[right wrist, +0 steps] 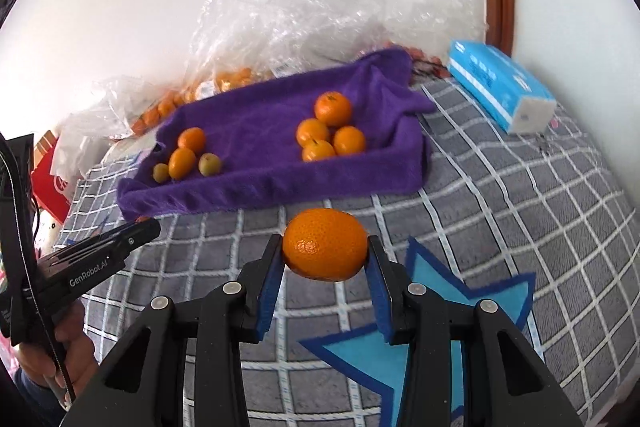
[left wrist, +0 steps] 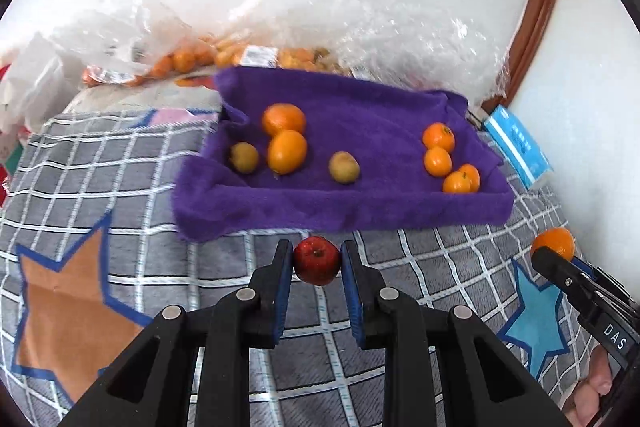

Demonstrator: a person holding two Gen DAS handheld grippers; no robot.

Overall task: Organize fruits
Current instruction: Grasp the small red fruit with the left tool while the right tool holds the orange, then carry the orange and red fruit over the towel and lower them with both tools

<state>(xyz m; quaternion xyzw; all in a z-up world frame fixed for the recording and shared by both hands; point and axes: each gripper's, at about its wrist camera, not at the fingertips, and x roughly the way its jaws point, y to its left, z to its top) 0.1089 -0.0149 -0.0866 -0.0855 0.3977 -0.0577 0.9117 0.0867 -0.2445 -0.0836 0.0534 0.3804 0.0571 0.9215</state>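
Observation:
My left gripper (left wrist: 317,261) is shut on a small red apple (left wrist: 317,259), held above the checked bedcover just in front of the purple cloth tray (left wrist: 340,203). My right gripper (right wrist: 326,253) is shut on an orange (right wrist: 325,245), also held over the cover short of the tray (right wrist: 272,183). In the tray lie two oranges (left wrist: 285,135) and two small greenish fruits (left wrist: 343,167) at the left, and several small mandarins (left wrist: 444,155) at the right. The right gripper with its orange (left wrist: 554,243) also shows at the right edge of the left wrist view.
Crumpled clear plastic bags (left wrist: 360,27) holding more orange fruit lie behind the tray against the white wall. A blue tissue pack (right wrist: 500,87) lies at the right of the tray. A red box (right wrist: 52,183) sits at the far left. A hand (right wrist: 60,355) holds the left gripper's handle.

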